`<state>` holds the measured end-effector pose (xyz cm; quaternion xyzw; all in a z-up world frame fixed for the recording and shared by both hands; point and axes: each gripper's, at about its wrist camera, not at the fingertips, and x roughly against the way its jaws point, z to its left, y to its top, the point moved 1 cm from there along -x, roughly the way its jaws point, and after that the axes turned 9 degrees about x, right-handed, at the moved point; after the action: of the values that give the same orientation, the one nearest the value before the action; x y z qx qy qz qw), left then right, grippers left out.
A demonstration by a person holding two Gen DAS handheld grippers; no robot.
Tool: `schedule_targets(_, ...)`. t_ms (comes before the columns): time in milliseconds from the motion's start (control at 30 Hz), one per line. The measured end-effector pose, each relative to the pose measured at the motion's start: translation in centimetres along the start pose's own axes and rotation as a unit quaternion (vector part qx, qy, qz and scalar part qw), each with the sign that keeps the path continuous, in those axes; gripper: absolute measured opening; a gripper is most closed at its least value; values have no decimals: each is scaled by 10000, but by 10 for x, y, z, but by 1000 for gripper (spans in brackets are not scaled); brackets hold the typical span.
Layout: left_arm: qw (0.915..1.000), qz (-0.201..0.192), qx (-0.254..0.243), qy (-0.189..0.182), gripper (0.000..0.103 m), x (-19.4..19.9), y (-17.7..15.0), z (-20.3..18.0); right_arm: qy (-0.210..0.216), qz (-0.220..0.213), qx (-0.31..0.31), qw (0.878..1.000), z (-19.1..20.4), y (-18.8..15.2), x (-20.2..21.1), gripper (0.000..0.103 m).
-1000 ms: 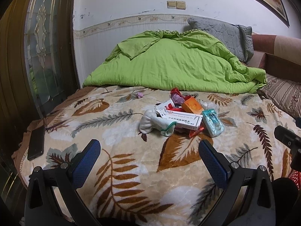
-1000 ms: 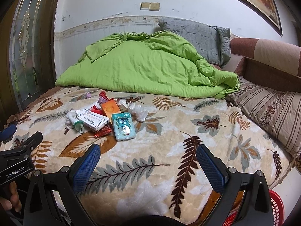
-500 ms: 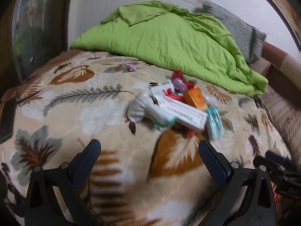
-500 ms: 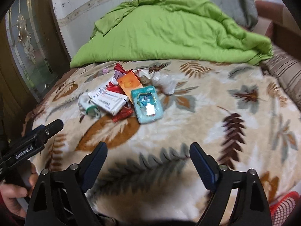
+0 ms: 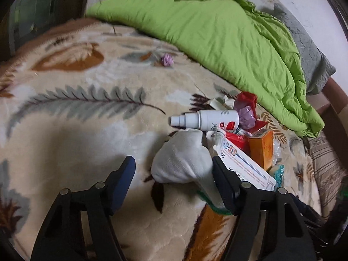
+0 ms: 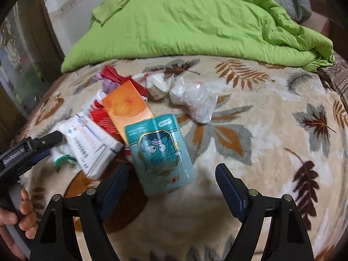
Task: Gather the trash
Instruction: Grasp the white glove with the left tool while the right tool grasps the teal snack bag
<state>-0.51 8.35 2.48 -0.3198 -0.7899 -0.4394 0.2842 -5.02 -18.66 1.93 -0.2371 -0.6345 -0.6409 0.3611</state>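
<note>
A pile of trash lies on the leaf-patterned blanket (image 5: 76, 113). In the left wrist view my left gripper (image 5: 174, 177) is low over a white sock (image 5: 182, 163), which sits between its closing jaws. The right pad is against the sock's cuff and the left pad stands clear. A white spray bottle (image 5: 208, 119), a long white box (image 5: 245, 165) and an orange box (image 5: 262, 148) lie just beyond. In the right wrist view my right gripper (image 6: 171, 182) straddles the near end of a teal cartoon packet (image 6: 161, 152). Its jaws are closing slightly, with both pads apart from the packet.
A heaped green quilt (image 6: 195, 21) covers the back of the bed. A clear plastic bag (image 6: 193, 100) and a crumpled purple scrap (image 5: 167, 60) lie apart from the pile. A hand (image 6: 21, 215) holds the left tool at the right view's left edge.
Both grippers came forward and down onto the pile. The left jaws narrowed around the white sock. The right gripper now frames the teal packet.
</note>
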Motion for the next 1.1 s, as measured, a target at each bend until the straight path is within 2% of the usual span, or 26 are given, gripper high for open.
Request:
schedule_targets(33, 10000, 46, -51, 6, 68, -4, 0, -1, 9, 27, -6, 10000, -1, 1, -4, 84)
schedule_targets(67, 9999, 71, -96, -3, 62, -6, 0, -2, 7, 50, -4, 10000, -2, 1, -7, 81)
schedule_targets(100, 9998, 128, -146, -78, 53, -9, 0, -4, 58, 74, -7, 10000, -3, 1, -10, 71)
schedule_targets(133, 9997, 155, -184, -103, 49, -11, -1, -5, 131, 85, -26, 9999, -4, 0, -11, 59)
schedule_targets(300, 9991, -38, -426, -21, 39, -3, -7, -11, 157, -77, -35, 9998, -4, -3, -3, 44)
schedule_targets(533, 9916, -916, -910, 101, 38, 41, -18, -26, 70, -604, -216, 9979, -8, -5, 29, 40)
schedule_targets(667, 9869, -1200, -1082, -6, 38, 61, -24, -33, 72, -896, -356, 9953, -10, -7, 47, 40)
schedule_targets(800, 9828, -1314, -1289, -126, 38, 75, -34, -43, 191, -1091, -515, 9925, -13, -12, 66, 40)
schedule_targets(967, 9806, -1105, -1547, -487, 38, 85, -53, -62, 409, -1184, -698, 9897, -22, -30, 102, 40)
schedule_targets(1100, 9713, -869, -2012, -925, 38, 99, -84, -94, 428, -1242, -823, 9879, -40, -58, 142, 40)
